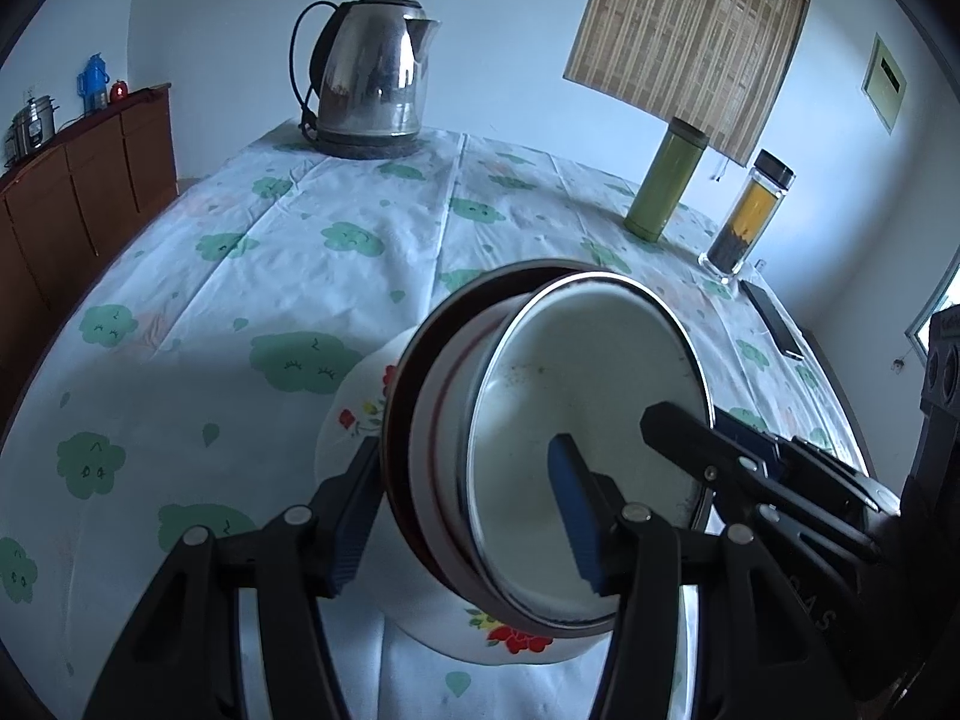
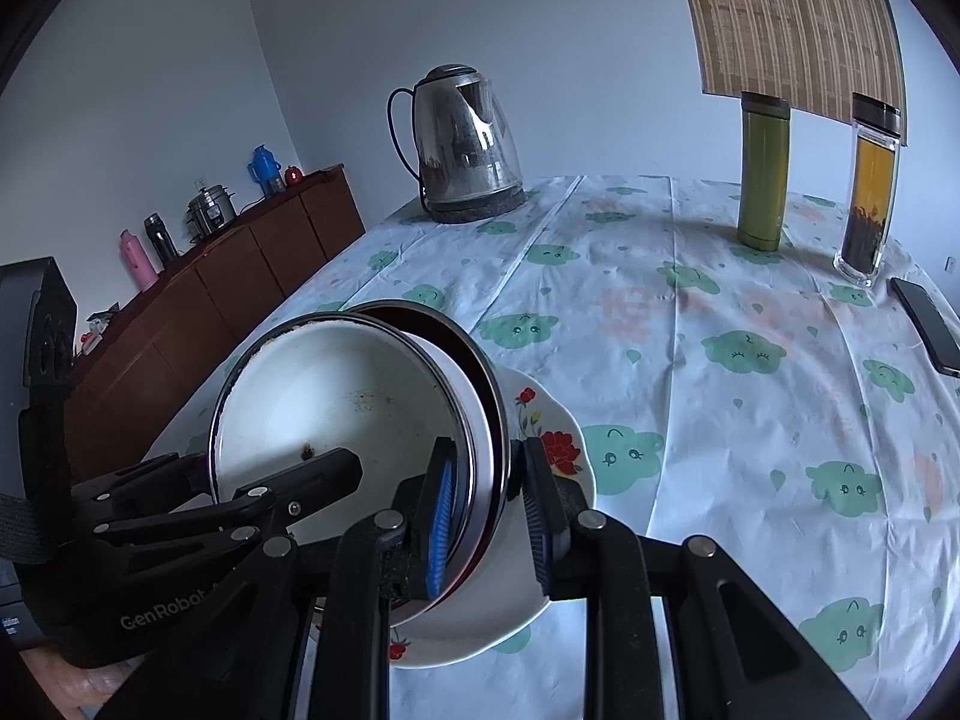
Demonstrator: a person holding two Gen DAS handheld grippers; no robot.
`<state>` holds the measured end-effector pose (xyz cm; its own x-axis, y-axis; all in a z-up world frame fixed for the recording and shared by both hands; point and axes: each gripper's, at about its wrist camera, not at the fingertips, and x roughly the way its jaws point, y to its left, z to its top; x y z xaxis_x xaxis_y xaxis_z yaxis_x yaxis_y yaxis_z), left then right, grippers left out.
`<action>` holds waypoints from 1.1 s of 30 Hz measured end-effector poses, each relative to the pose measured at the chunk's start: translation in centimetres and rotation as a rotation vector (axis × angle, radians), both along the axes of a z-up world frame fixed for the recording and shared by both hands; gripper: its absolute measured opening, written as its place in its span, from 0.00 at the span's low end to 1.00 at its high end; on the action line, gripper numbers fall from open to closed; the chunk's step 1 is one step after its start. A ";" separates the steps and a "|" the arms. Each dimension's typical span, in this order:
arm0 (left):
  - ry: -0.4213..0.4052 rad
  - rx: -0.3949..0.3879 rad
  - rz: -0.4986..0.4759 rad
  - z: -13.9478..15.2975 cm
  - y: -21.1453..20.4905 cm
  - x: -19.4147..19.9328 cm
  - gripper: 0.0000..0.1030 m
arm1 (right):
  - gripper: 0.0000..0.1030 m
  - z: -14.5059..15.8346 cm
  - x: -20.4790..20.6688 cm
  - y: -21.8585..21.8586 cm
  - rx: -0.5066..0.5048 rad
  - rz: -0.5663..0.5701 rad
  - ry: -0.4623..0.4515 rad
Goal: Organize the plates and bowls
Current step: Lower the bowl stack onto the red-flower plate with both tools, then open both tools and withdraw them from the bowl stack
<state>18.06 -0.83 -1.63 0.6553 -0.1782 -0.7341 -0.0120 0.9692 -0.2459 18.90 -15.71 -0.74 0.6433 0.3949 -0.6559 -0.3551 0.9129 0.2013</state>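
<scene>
Left gripper (image 1: pixel 474 516): jaws part-open, clamped across the near rim of the nested bowl stack; one blue pad inside the top bowl, other pad on the stack's outer wall. Seen from right wrist cam too (image 2: pixel 336 468), reaching into the bowl from the left.
Right gripper (image 2: pixel 486 510): jaws narrow, pinching the stack's rim on the opposite side; blue pad inside, black pad outside. In left wrist cam (image 1: pixel 678 426) it comes in from the right.
Bowl stack: white enamel bowl (image 1: pixel 588 396) w/ metal rim on top, a few dark specks inside; nested in a white bowl w/ red line (image 1: pixel 441 414); dark-rimmed bowl (image 1: pixel 402 396) outermost. Whole stack tilted, open side toward the cams.
Stack position: over the floral plate (image 2: pixel 540 420), near table edge; can't tell if its base touches the plate.
Floral plate: white, red flowers, flat on tablecloth (image 2: pixel 720 312).
Tablecloth: white w/ green cloud faces.
Kettle (image 1: pixel 372 72): steel, on its base at far side of table.
Green flask (image 1: pixel 660 180): upright, far right.
Tea bottle (image 1: pixel 747 216): clear, dark leaves at bottom, just beside flask.
Phone (image 2: pixel 930 330): dark, flat, right edge of table.
Sideboard (image 2: pixel 240 276): brown wood by the wall, pots & flasks on top.
</scene>
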 end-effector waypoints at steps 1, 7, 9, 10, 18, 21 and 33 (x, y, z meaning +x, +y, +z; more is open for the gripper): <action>0.007 -0.012 -0.004 0.0 0.2 0.2 0.52 | 0.23 0.0 0.1 0.0 0.004 -0.001 0.004; 0.057 -0.084 -0.022 0.2 1.0 0.9 0.52 | 0.23 0.0 1.0 -0.5 0.042 0.005 0.045; 0.067 -0.078 -0.031 0.1 0.7 0.9 0.52 | 0.23 0.1 1.1 -0.5 0.041 0.003 0.051; 0.071 -0.070 -0.036 0.1 0.5 1.0 0.52 | 0.23 0.1 1.2 -0.5 0.038 0.003 0.059; 0.080 -0.061 -0.044 -0.4 0.6 2.2 0.57 | 0.30 -0.5 2.9 -0.4 0.047 0.007 0.075; 0.080 -0.068 -0.050 -0.4 0.6 1.9 0.57 | 0.35 -1.1 3.3 -0.3 0.064 0.022 0.096; -0.088 0.038 0.046 1.6 1.0 -1.1 0.74 | 0.71 0.5 1.0 -1.7 0.100 0.016 -0.083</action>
<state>16.97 0.13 -0.05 0.7244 -0.1192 -0.6790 -0.0368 0.9768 -0.2108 19.89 -17.38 -0.22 0.6869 0.4662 -0.5574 -0.3889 0.8838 0.2599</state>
